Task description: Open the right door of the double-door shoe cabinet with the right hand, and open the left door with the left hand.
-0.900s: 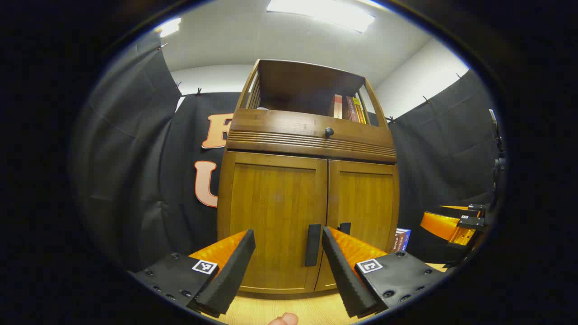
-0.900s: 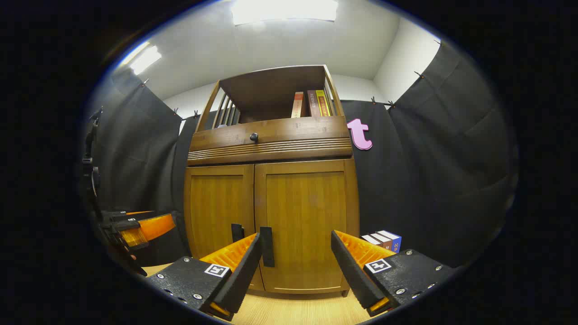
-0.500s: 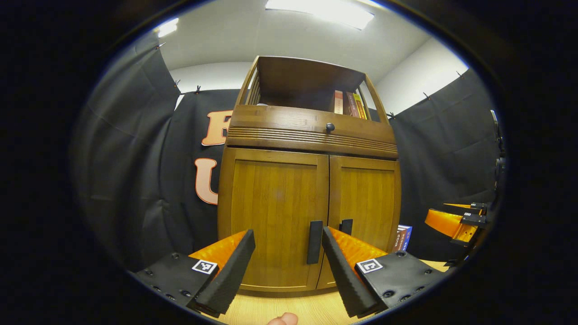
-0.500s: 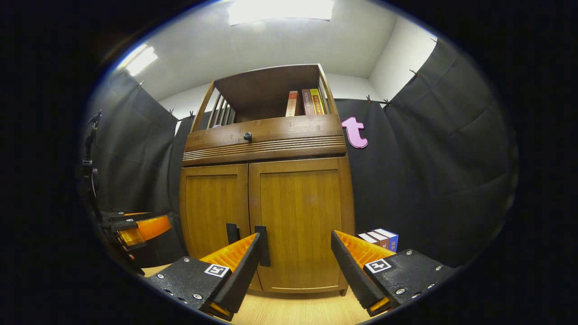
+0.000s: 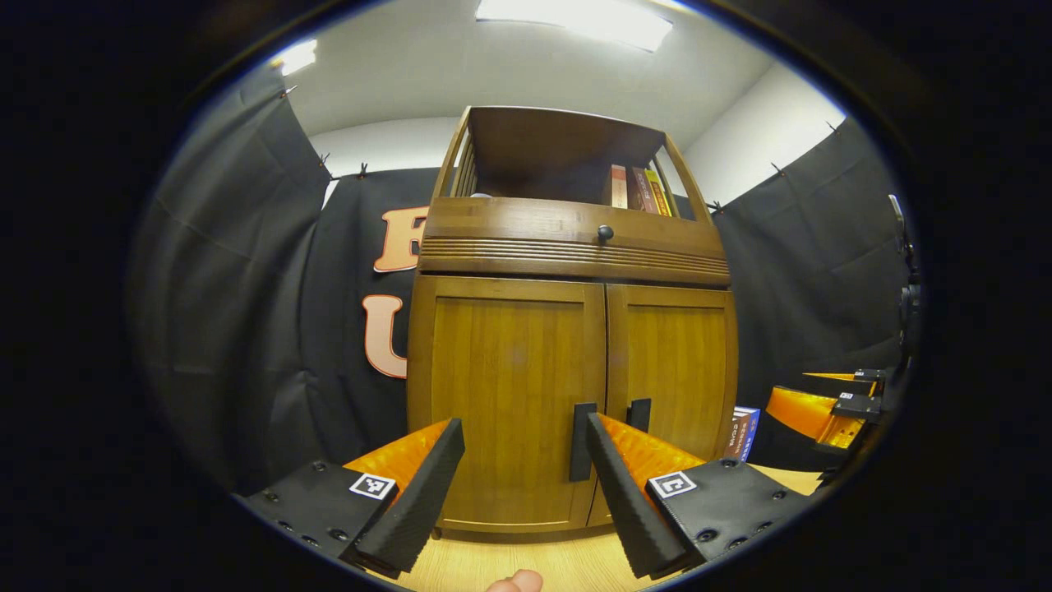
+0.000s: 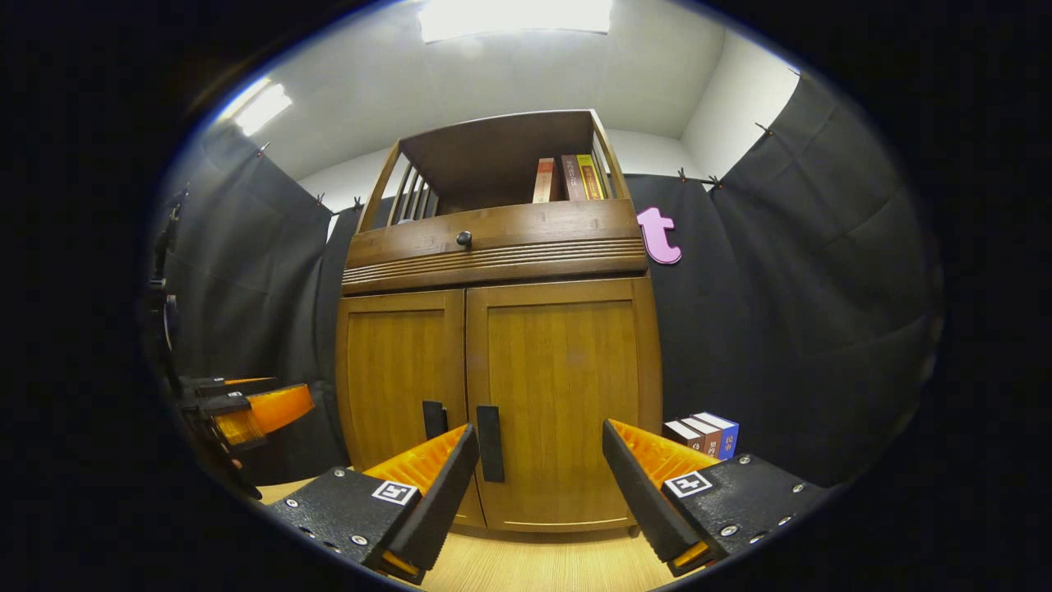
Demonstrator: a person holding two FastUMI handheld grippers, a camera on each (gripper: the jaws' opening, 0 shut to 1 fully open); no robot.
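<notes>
Your left gripper is spread wide and short of the shoe cabinet, aimed at the closed left door; its handle shows just beside the right-hand finger. Your right gripper is likewise spread and holds nothing, facing the closed right door, whose handle shows beside the left-hand finger.
</notes>
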